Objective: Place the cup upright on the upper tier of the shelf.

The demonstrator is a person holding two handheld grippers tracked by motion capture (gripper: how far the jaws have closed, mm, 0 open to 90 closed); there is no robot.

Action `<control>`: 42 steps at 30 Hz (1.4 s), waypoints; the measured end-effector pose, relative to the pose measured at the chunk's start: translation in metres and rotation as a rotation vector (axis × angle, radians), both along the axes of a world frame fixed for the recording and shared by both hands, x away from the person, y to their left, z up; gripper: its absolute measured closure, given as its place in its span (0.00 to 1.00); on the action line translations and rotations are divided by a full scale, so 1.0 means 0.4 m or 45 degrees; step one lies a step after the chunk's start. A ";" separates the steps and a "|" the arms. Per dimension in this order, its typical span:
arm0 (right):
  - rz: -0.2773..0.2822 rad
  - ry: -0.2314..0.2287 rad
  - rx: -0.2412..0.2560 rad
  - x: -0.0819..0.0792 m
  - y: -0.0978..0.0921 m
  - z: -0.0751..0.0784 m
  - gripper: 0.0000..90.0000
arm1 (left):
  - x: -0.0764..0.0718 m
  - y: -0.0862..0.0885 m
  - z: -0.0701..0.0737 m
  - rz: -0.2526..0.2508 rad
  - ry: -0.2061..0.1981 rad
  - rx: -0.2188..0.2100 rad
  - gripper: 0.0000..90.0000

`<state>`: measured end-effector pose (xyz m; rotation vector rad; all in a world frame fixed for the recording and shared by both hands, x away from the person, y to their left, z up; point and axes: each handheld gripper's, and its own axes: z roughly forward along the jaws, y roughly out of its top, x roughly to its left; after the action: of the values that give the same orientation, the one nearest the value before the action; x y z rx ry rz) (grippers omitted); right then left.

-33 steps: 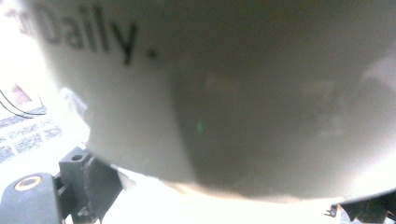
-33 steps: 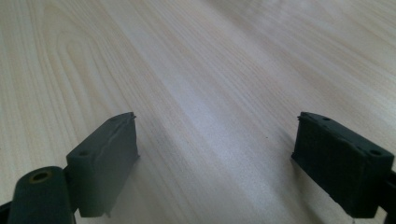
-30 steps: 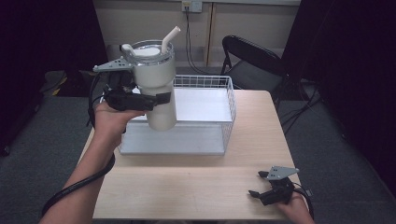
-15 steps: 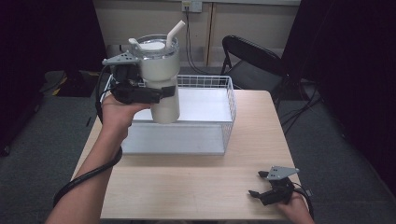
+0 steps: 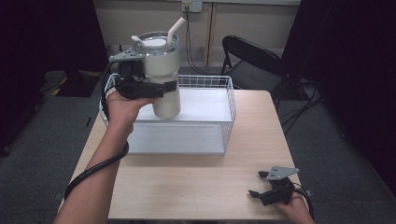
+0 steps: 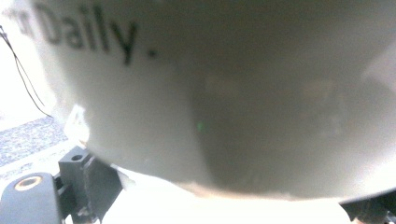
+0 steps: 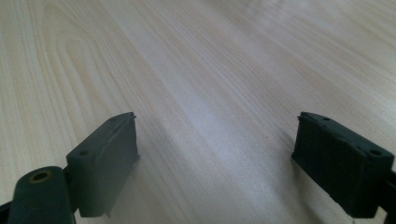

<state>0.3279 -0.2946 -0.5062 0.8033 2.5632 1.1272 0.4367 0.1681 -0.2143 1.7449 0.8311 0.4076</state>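
Observation:
A tall white tumbler [image 5: 161,74] with a clear lid and a bent straw hangs upright above the left part of the white wire basket [image 5: 224,126]. My left gripper [image 5: 163,88] is shut on its body, held from the left by a hand. In the left gripper view the tumbler's wall [image 6: 224,93] fills the frame, with dark lettering at the top left and the jaws at both bottom corners. My right gripper [image 5: 256,184] rests low at the table's front right, open. In the right gripper view its gripper [image 7: 215,154] shows bare wood between wide-apart jaws.
The light wooden table [image 5: 187,186] has free room in front of the basket. A black folding chair [image 5: 252,60] stands behind the table at the right. Cables hang from a wall socket at the back. Grey carpet surrounds the table.
The left gripper has carried the tumbler to the right and slightly forward, over the basket. The right gripper has stayed in place.

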 end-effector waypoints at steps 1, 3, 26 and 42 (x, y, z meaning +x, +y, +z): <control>0.000 0.000 0.000 0.000 0.000 0.000 0.14 | 0.003 -0.001 -0.001 0.005 0.003 -0.002 0.11; 0.000 0.000 0.000 0.000 0.000 0.000 0.14 | 0.008 0.000 -0.004 0.012 0.004 -0.012 0.11; -0.001 0.000 0.000 0.000 0.000 0.000 0.14 | 0.062 -0.024 -0.047 0.080 -0.007 0.032 0.11; -0.001 0.001 0.000 -0.001 0.000 0.000 0.14 | 0.080 -0.041 -0.080 0.111 -0.013 0.077 0.11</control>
<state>0.3277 -0.2948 -0.5061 0.8051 2.5629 1.1270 0.4687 0.1516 -0.2462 1.7653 0.8975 0.5042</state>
